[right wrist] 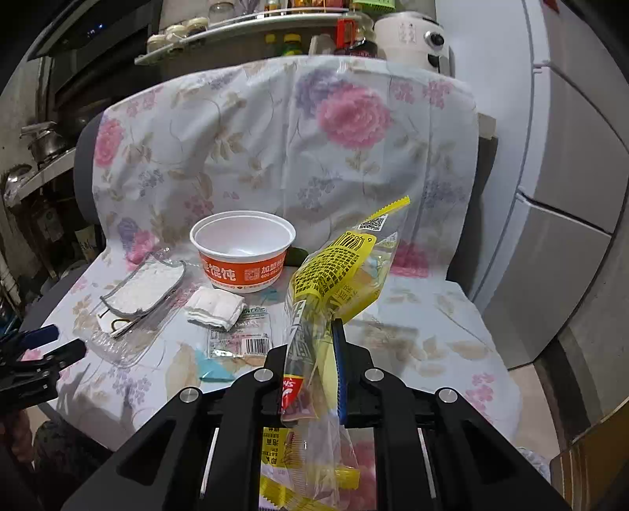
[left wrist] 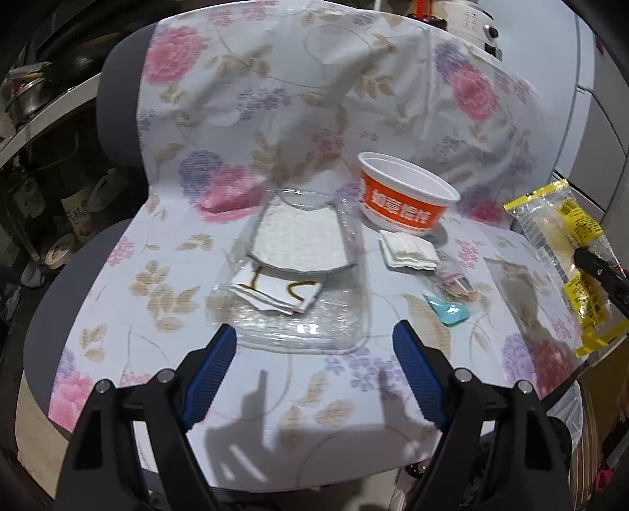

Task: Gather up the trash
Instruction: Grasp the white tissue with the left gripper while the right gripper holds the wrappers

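My right gripper (right wrist: 314, 353) is shut on a yellow and clear plastic wrapper (right wrist: 338, 271), which hangs lifted above the chair seat. The same wrapper (left wrist: 566, 251) shows at the right edge of the left wrist view, pinched by a black finger (left wrist: 597, 271). My left gripper (left wrist: 314, 346) stands open over the seat's front, just short of a clear plastic tray (left wrist: 298, 291) holding a white pad and folded paper. An orange and white bowl (left wrist: 405, 196) (right wrist: 243, 251), a folded napkin (left wrist: 409, 249) (right wrist: 214, 306), a small labelled packet (right wrist: 240, 338) and a teal scrap (left wrist: 448, 310) lie on the seat.
The trash lies on a chair draped with a flowered cloth (left wrist: 275, 98). Shelves with pots and jars (left wrist: 35, 90) stand to the left. A white appliance (right wrist: 409, 35) sits behind the chair back, and grey cabinet fronts (right wrist: 570, 196) stand to the right.
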Demonstrator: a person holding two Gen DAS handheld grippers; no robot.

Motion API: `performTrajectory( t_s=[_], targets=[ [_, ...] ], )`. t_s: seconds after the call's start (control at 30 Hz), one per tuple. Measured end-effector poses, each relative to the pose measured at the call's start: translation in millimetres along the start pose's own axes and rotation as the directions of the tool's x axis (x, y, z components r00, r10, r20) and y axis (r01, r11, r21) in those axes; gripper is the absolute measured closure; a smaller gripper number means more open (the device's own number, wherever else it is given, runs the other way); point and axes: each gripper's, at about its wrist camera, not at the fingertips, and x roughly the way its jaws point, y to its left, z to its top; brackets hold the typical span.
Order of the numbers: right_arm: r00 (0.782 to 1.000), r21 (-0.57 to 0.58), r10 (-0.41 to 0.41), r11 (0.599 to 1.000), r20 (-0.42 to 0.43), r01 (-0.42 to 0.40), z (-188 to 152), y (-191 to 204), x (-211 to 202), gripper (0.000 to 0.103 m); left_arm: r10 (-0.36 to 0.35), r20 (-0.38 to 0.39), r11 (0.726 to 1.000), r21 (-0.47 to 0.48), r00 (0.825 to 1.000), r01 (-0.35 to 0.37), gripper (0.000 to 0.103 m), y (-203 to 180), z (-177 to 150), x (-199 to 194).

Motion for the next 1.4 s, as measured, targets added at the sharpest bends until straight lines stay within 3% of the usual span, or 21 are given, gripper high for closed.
performTrajectory(
  t_s=[0.17, 0.23, 0.4, 0.67, 0.87, 1.07, 1.23, 1.3, 1.4],
  targets=[
    [1.000, -0.017, 0.000, 1.000, 0.020, 0.000, -6.6, 2.0, -3.9, 0.089, -0.024, -0.004, 0.999, 0.045, 1.000, 0.024, 0.024, -24.2, 7.7, 8.2],
    [1.000, -0.012, 0.007, 1.000, 0.016, -0.007, -6.9, 0.7, -1.0, 0.089, -0.038, -0.006, 0.997, 0.067, 0.999, 0.038, 0.032, -34.3, 10.9, 12.9],
    [1.000, -0.009, 0.009, 1.000, 0.020, -0.009, -10.0, -3.8, 1.3, 0.089, -0.039, 0.005, 0.997, 0.060, 0.999, 0.039, 0.032, -40.4, 19.5, 21.9],
    [0.999, 0.030, 0.029, 0.999, 0.019, -0.030, -11.4, -16.4, 12.5, 0.089, -0.076, -0.045, 0.990, 0.113, 0.996, 0.081, 0.032, -79.0, 50.2, 68.0],
    [0.999, 0.032, 0.036, 0.999, 0.021, -0.036, -10.1, -22.1, 18.4, 0.089, -0.020, -0.108, 0.991, 0.131, 0.994, 0.034, 0.032, -102.0, 58.0, 114.3],
    [0.999, 0.040, 0.038, 0.998, 0.016, -0.039, -11.0, -29.7, 22.1, 0.089, -0.021, -0.136, 0.986, 0.162, 0.991, 0.043, 0.033, -117.2, 57.6, 133.5],
    [0.999, 0.053, 0.033, 0.998, 0.014, -0.034, -13.1, -35.1, 20.8, 0.089, -0.009, -0.142, 0.988, 0.150, 0.990, 0.031, 0.071, -111.7, 56.5, 138.1],
    [0.999, 0.056, 0.029, 0.998, 0.016, -0.030, -14.0, -36.2, 18.9, 0.089, -0.045, -0.137, 0.991, 0.119, 0.990, 0.062, 0.089, -104.6, 58.3, 132.6],
    [0.999, 0.063, 0.028, 0.998, 0.018, -0.029, -14.4, -37.0, 14.9, 0.089, -0.096, -0.097, 0.990, 0.096, 0.991, 0.105, 0.096, -93.4, 58.5, 111.9]
  ],
)
